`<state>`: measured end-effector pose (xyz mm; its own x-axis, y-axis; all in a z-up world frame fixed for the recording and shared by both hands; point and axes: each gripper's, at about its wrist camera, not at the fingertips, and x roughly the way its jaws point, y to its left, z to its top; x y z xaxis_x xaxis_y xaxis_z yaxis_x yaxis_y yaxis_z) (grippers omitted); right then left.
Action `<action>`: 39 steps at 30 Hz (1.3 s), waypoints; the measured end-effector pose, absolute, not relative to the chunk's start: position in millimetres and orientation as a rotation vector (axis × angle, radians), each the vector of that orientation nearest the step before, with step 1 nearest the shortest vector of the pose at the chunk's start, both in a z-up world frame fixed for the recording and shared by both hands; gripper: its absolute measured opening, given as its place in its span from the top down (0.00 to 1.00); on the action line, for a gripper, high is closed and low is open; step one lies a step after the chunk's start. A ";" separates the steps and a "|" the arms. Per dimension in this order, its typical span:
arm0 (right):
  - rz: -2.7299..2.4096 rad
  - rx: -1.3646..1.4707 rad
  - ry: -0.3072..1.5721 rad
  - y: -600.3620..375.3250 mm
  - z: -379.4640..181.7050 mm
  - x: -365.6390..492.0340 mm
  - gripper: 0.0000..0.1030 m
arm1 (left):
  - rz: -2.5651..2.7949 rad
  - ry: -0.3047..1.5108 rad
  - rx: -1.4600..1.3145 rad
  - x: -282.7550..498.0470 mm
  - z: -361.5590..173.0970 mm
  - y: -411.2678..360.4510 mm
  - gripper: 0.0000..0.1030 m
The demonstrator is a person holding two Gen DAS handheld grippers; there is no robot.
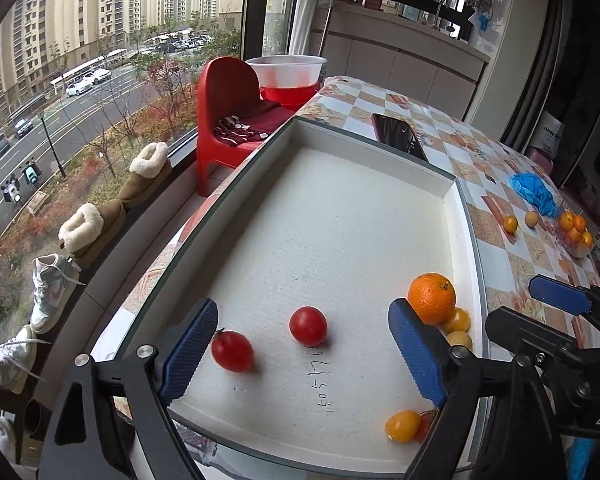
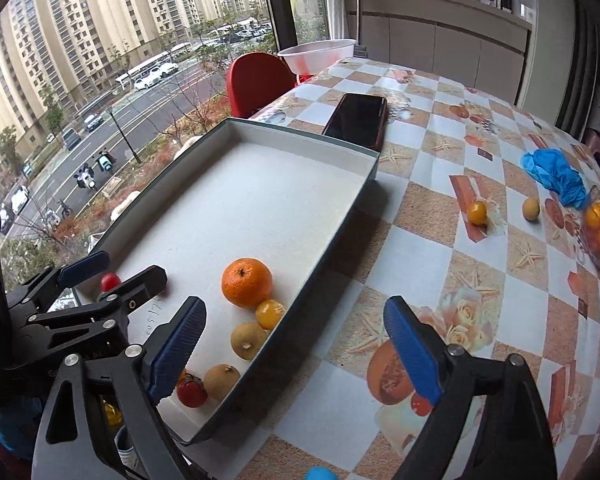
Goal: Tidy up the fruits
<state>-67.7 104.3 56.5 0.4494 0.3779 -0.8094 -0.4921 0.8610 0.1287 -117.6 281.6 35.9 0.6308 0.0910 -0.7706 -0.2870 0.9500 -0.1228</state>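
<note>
Left wrist view: both my hand-held grippers, left (image 1: 300, 356) and right (image 2: 296, 348), spread empty over the tray's (image 1: 440, 178) near end, tomatoes (image 1: 308, 324) just deposited; next, reach for loose kumquat (image 2: 477, 212) mid-counter.

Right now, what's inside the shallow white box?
White box holds a large orange, two red tomatoes apart, and small yellow and tan fruits along one wall; gripper arms hide its near corners.

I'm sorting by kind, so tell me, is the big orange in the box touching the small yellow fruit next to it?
Touching. In the right wrist view the orange rests against the small yellow fruit with no gap between them.
</note>
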 end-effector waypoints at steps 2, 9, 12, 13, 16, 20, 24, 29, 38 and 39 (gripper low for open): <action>0.509 -0.098 0.961 88.6 56.8 -62.0 0.00 | 0.209 0.867 -0.234 -115.7 40.2 276.5 0.14; 0.402 -0.006 0.994 29.8 49.9 -44.2 0.00 | 0.147 0.873 -0.201 -105.7 61.8 246.9 0.14; 0.324 0.014 1.013 1.2 41.6 -38.7 0.00 | 0.105 0.871 -0.175 -101.8 70.9 227.5 0.14; 0.289 0.017 1.021 -9.5 38.0 -37.4 0.00 | 0.089 0.869 -0.162 -100.7 73.6 219.2 0.14; 0.194 0.058 1.054 -44.4 25.2 -33.6 0.00 | 0.038 0.873 -0.108 -96.9 76.3 189.5 0.14; 0.071 0.101 1.078 -91.7 11.5 -34.7 0.00 | -0.041 0.918 -0.048 -90.4 64.5 143.4 0.14; -0.044 0.088 1.053 -129.6 3.9 -38.2 0.00 | -0.108 0.982 0.015 -83.0 42.1 96.6 0.14; -0.113 0.052 1.001 -152.4 0.3 -40.0 0.00 | -0.110 1.016 0.042 -64.2 20.2 64.3 0.14; -0.133 0.049 0.977 -151.5 -0.1 -30.4 0.00 | -0.039 1.010 0.013 -17.9 2.3 56.6 0.14; -0.140 0.053 0.984 -151.2 0.1 -26.4 0.00 | -0.040 1.006 0.010 -12.7 1.9 56.1 0.14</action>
